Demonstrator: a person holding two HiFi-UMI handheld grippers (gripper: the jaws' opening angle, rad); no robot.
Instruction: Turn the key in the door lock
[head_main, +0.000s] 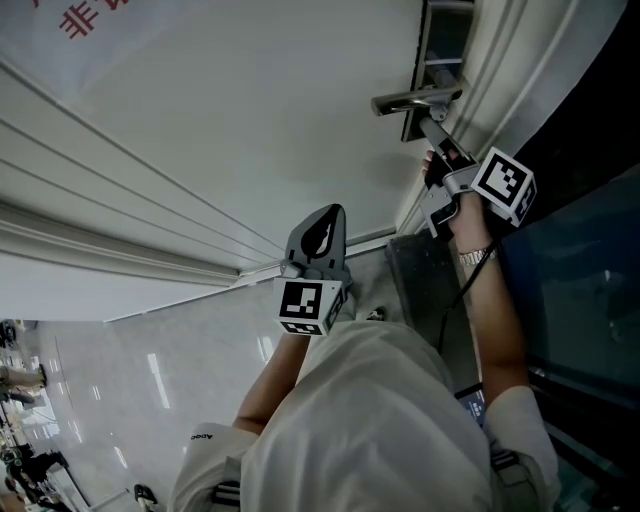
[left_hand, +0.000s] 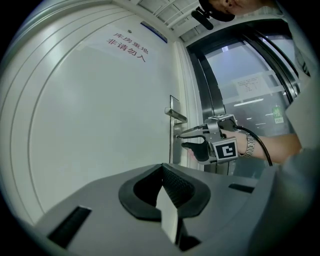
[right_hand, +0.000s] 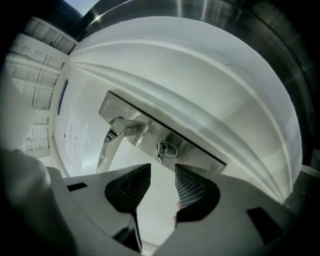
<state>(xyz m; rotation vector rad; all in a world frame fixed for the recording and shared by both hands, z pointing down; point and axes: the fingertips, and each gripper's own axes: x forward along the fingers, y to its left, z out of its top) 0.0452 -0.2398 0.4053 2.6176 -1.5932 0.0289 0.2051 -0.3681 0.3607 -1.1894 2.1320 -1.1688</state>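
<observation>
Right hand-held gripper (right_hand: 162, 170) agape before key (right_hand: 167, 149), hidden from head view

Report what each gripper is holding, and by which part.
Nothing is held. The right gripper has its jaws apart, just short of the key in the lock plate; the left gripper is shut and empty.

One white door (head_main: 200, 120). At its far right edge: one lever handle (head_main: 415, 100), one metal lock plate (right_hand: 197, 150), and one key (right_hand: 161, 150) carrying one ring (right_hand: 171, 150). One sign (left_hand: 129, 46) of red characters on the door; one paper notice (left_hand: 252, 85) on the glass to the right. Two grippers, the left gripper (left_hand: 162, 172) and the right gripper (right_hand: 162, 170). Two cubes: one marker cube (head_main: 312, 305) on the left, a second marker cube (head_main: 505, 185) on the right. One wristwatch (head_main: 478, 257).
</observation>
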